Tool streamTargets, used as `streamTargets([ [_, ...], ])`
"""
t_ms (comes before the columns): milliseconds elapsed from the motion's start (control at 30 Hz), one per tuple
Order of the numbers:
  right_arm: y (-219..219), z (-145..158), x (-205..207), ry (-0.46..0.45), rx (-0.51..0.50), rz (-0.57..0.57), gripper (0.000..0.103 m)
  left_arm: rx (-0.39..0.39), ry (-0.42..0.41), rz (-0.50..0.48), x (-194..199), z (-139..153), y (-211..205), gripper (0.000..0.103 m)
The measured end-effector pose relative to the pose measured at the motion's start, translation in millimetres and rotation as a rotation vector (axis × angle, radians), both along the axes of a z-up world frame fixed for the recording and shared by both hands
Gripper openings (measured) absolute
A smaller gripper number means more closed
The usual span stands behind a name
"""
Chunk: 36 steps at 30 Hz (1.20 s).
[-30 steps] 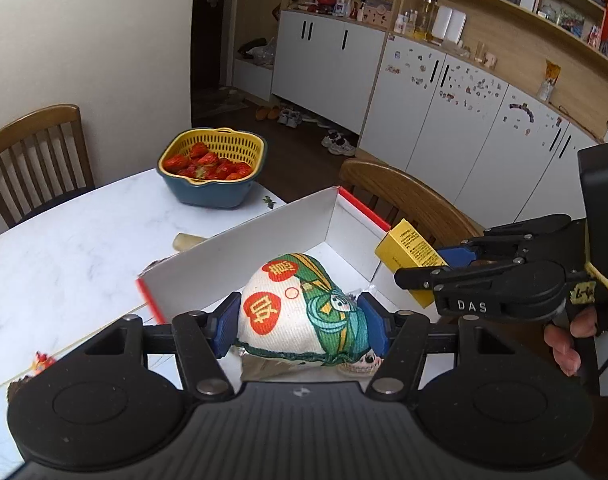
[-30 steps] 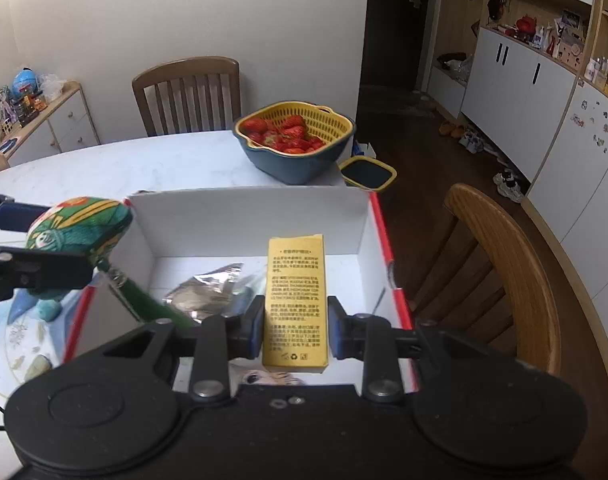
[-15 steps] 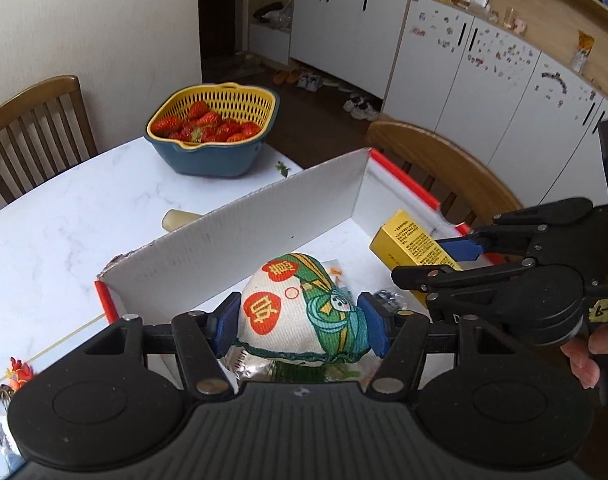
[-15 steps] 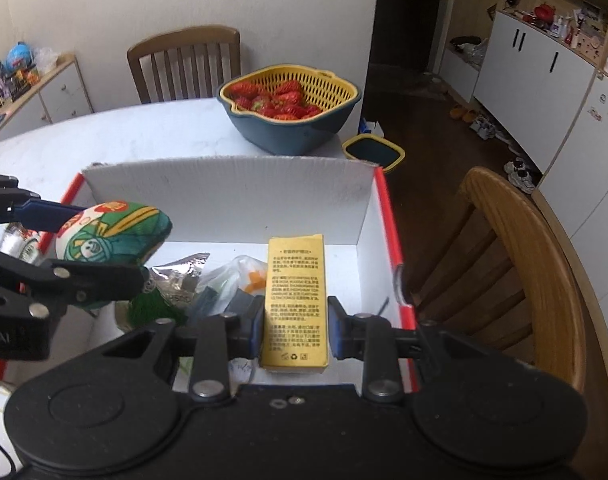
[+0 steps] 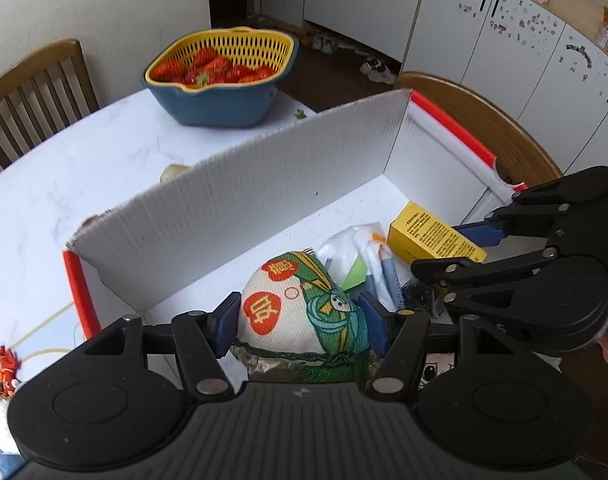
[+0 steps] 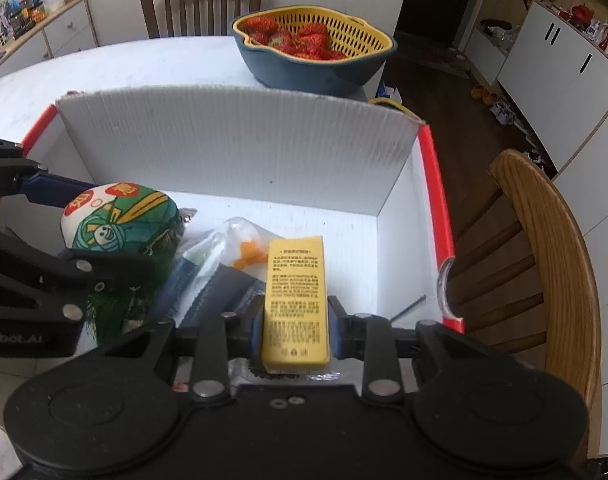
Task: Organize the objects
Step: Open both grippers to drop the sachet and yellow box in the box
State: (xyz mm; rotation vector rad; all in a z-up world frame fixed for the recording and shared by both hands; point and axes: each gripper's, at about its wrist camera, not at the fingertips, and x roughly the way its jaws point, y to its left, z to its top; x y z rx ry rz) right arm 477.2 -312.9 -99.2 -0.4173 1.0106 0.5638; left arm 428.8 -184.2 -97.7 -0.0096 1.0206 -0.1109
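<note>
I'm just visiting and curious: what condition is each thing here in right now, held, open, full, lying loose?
left gripper: shut on the cloth pouch.
cloth pouch: held over the box.
right gripper: shut on the yellow carton.
yellow carton: held inside the box.
white box: open-topped, partly filled.
plastic bag: lying loose in the box.
strawberry colander: full, on the table.

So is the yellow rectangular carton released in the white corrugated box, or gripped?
Gripped. The right gripper is clamped on the yellow carton, its pads pressing both long sides, inside the white corrugated box.
</note>
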Motion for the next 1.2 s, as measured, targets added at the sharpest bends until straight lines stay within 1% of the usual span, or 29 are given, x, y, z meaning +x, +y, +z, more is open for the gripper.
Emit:
streamTargets([
  [200, -2, 0, 4, 0.02, 0.023, -0.013, 0.03, 0.003, 0.015, -0.009, 5, -2, -3, 0.064],
  [367, -6, 3, 4, 0.023, 0.031, -0.007, 0.033, -0.015, 0.019, 0.01, 5, -3, -1, 0.069],
  [567, -13, 12, -5, 0.021, 0.066, 0.005, 0.042, -0.04, 0.017, 0.028, -4, 1, 5, 0.071],
  [667, -18, 20, -10, 0.005, 0.086, 0.001, 0.053, -0.042, 0.009, 0.031, -10, 5, 7, 0.071],
  [700, -19, 23, -10, 0.001, 0.093, -0.002, 0.057, -0.042, 0.004, 0.03, -13, 6, 8, 0.071],
  [800, -24, 32, -14, -0.004, 0.117, -0.013, 0.058, -0.04, -0.018, 0.033, -20, 13, 10, 0.073],
  [933, -31, 43, -20, -0.003, 0.155, -0.031, 0.06, -0.06, -0.042, 0.04, -30, 23, 16, 0.073],
  [1033, -34, 52, -29, -0.005, 0.182, -0.038, 0.062, -0.072, -0.067, 0.035, -40, 32, 21, 0.073],
  [1200, -32, 69, -51, -0.025, 0.211, -0.032, 0.062, -0.091, -0.112, 0.028, -61, 48, 30, 0.073],
])
